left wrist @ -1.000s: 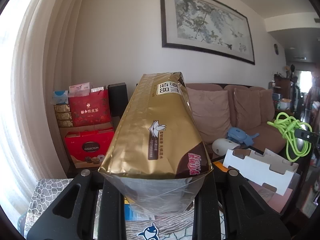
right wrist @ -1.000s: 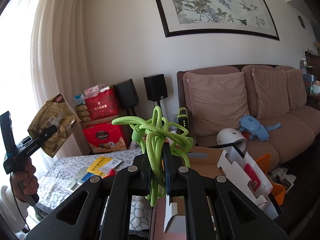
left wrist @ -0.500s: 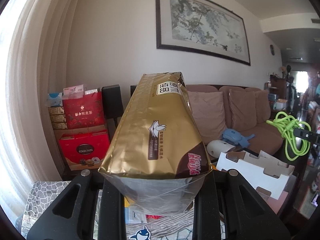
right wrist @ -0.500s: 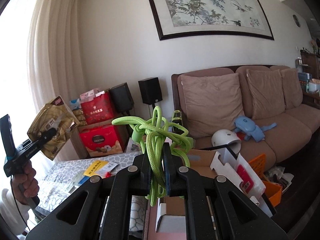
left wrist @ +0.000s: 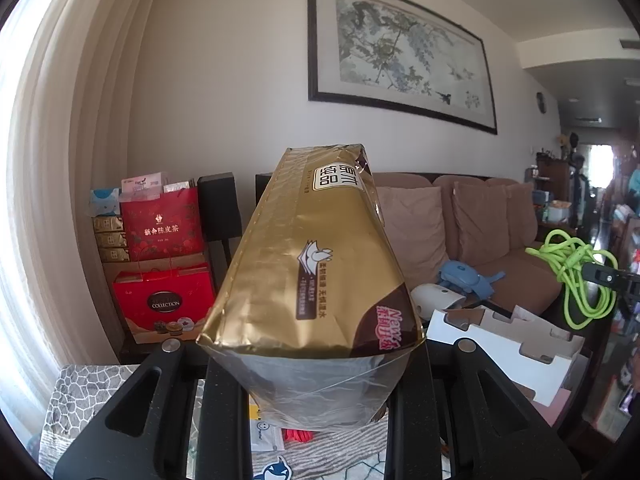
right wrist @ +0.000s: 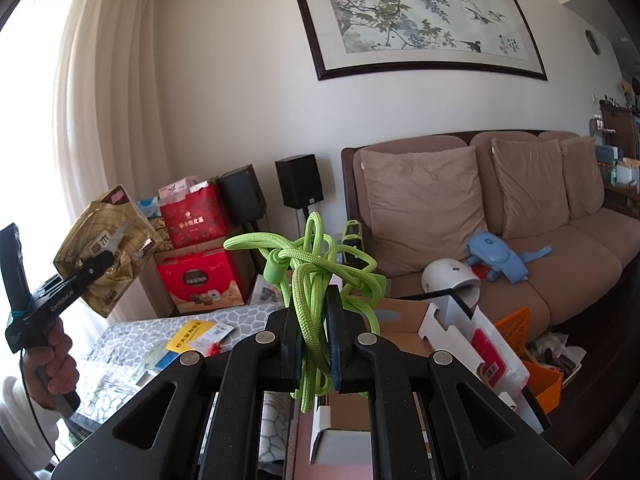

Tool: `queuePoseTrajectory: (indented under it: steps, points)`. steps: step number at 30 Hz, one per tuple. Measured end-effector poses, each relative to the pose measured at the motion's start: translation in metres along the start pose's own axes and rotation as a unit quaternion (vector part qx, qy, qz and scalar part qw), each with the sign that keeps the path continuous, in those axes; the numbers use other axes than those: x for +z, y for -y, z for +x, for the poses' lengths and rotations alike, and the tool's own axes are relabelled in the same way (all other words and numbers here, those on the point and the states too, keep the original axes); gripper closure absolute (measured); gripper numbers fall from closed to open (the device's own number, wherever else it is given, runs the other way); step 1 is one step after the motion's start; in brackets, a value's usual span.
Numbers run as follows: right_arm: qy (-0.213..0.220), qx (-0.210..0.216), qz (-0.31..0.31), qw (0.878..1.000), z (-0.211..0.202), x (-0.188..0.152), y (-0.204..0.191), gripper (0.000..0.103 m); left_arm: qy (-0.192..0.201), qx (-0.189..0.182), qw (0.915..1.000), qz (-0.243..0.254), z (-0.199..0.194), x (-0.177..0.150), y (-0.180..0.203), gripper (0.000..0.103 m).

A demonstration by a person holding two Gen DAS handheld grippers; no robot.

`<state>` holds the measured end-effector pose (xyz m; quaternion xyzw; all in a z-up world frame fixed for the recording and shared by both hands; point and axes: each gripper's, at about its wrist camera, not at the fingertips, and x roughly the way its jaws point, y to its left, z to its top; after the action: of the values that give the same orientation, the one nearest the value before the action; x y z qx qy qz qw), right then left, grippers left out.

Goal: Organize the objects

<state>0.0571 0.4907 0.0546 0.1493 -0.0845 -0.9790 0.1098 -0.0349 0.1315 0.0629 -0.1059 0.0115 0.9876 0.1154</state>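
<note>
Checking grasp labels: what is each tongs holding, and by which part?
Left tongs: gold packet, clamped at its clear lower end. Right tongs: green rope bundle, pinched on its hanging strands.

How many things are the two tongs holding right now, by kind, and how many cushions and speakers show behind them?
Gold foil packs, in the left tongs: 1, the gold pack
Green rope bundles, in the right tongs: 1, the green rope
Sofa cushions: 3, first cushion, second cushion, third cushion
Black speakers: 2, left speaker, right speaker
Total: 7
</note>
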Motion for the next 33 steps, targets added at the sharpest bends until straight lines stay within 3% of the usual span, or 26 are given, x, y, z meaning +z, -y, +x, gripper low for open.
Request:
queuePoseTrajectory:
  steps: [33]
  points:
    - [0.009, -0.019, 0.006, 1.000, -0.008, 0.000, 0.005, 0.094, 0.004, -0.013, 0.9999, -0.001, 0.001, 0.006, 0.011, 0.079]
